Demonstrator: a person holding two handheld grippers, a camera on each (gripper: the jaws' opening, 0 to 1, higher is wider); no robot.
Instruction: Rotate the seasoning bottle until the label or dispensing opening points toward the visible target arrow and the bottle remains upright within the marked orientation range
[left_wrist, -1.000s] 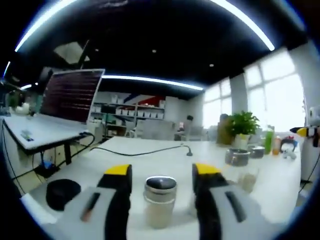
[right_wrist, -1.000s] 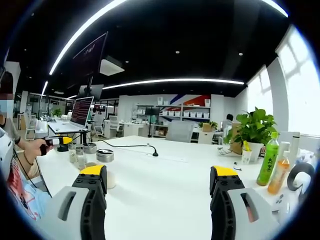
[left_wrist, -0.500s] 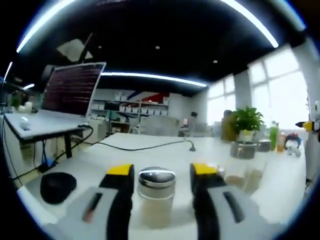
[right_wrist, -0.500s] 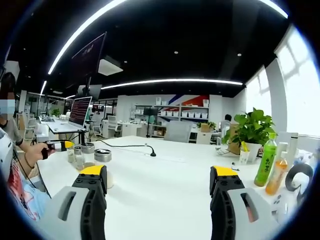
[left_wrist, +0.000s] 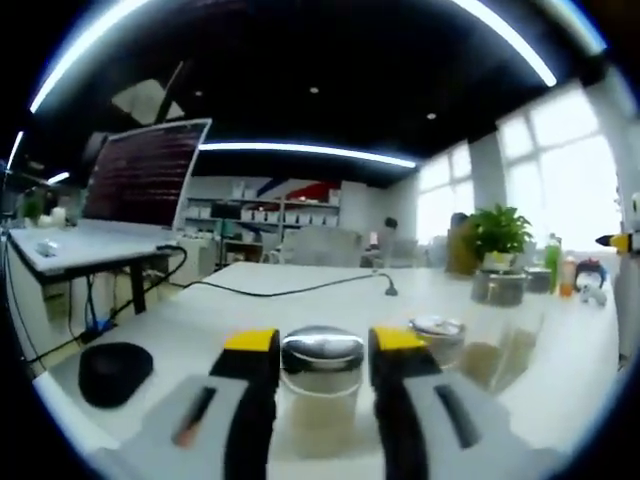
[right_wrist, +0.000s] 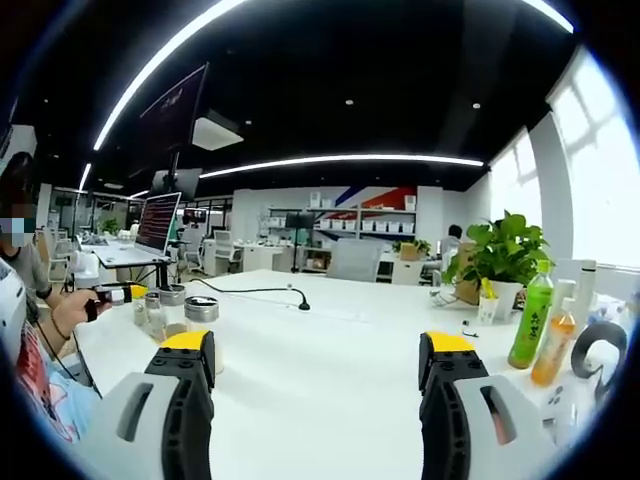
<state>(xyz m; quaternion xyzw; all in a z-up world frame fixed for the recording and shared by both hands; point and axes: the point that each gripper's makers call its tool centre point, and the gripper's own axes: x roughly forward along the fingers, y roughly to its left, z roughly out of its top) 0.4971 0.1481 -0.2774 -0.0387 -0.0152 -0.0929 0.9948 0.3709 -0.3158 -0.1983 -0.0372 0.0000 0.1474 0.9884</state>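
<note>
The seasoning bottle (left_wrist: 320, 385), a clear jar of pale powder with a silver lid, stands upright on the white table (left_wrist: 250, 300). My left gripper (left_wrist: 325, 345) is shut on it, a yellow-tipped jaw touching each side of the lid. In the right gripper view, my right gripper (right_wrist: 318, 350) hangs open over the bare white table (right_wrist: 330, 380) with nothing between its jaws. Far left in that view, a person's hand holds the left gripper (right_wrist: 115, 292) beside several small jars (right_wrist: 155, 312).
Beside the held bottle stand a second silver-lidded jar (left_wrist: 437, 335) and a clear jar (left_wrist: 500, 350). A black round pad (left_wrist: 115, 370) lies to the left, and a black cable (left_wrist: 290, 292) crosses the table. A plant (right_wrist: 505, 255), a green bottle (right_wrist: 527, 320) and an orange bottle (right_wrist: 553, 345) stand at the right.
My left gripper's jaws have moved forward around the seasoning bottle and closed onto its lid. The right gripper has stayed open and nearly still.
</note>
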